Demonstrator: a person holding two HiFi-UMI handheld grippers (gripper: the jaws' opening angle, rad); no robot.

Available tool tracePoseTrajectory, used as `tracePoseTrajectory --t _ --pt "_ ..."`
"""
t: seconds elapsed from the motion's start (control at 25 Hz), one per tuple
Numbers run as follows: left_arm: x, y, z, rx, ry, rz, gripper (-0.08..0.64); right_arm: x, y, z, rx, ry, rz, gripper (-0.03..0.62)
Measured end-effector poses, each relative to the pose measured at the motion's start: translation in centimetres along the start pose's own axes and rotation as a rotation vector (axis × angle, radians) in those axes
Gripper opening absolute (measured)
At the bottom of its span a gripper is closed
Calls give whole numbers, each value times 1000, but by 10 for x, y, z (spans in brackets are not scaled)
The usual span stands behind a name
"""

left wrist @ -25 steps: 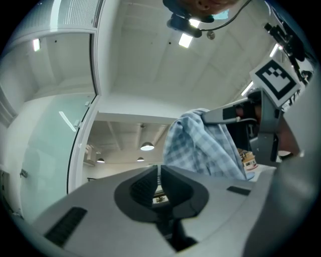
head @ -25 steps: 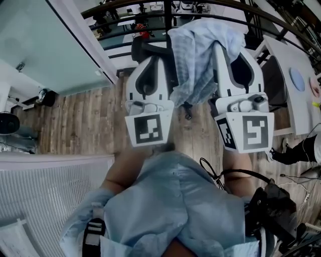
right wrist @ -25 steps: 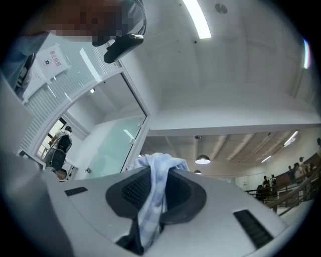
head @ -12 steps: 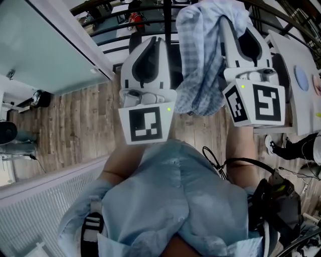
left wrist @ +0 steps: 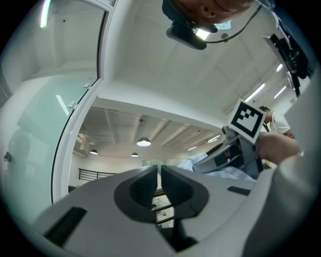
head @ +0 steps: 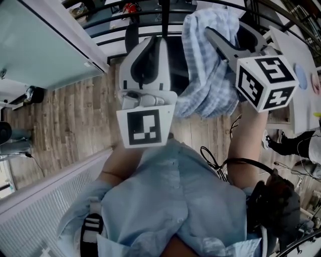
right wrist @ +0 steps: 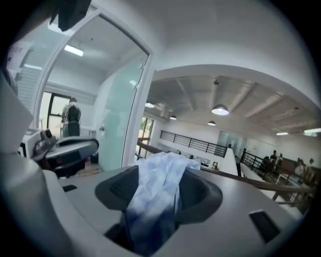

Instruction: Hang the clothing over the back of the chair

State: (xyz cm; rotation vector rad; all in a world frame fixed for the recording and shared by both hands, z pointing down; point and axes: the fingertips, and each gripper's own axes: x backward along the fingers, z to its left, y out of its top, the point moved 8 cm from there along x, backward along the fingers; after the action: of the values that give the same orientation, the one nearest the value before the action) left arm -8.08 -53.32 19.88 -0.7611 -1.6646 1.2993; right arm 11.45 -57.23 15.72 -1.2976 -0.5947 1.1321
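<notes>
A light blue checked garment (head: 208, 75) hangs in a bunch from my right gripper (head: 213, 30) at the top right of the head view. It sits over the black chair (head: 131, 36), most of which is hidden by it and by both grippers. In the right gripper view the garment (right wrist: 155, 196) lies between the jaws of the right gripper (right wrist: 158, 173), which are opening and stand apart around it. My left gripper (head: 158, 42) is to the left of the garment and clear of it. Its jaws are together with nothing between them (left wrist: 159, 173).
A glass partition (head: 40, 45) stands at the left, over wood flooring (head: 65, 120). A white desk (head: 296, 100) lies at the right edge, with a person's shoe (head: 286, 143) below it. A white ribbed panel (head: 45, 211) fills the lower left. Dark railings (head: 150, 10) cross the top.
My right gripper has swung up and to the right with the garment, and its marker cube has tipped over. The left gripper has shifted slightly up the picture.
</notes>
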Motion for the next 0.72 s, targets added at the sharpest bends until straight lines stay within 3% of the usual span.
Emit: tracePoseTrajectory --t 0.08,0.36,0.56,0.72 --pt "6 -2 -1 -1 1 -5 29 -1 -5 1 48 25 60 250" --pt "2 -4 -4 8 -9 0 29 -26 -36 -28 -13 252 213 256" --pt "9 -5 -13 10 -10 9 29 -12 -55 -43 -54 366 209 273" --pt "11 -3 -20 -9 -9 11 29 -6 -71 -60 -147 532 150 295"
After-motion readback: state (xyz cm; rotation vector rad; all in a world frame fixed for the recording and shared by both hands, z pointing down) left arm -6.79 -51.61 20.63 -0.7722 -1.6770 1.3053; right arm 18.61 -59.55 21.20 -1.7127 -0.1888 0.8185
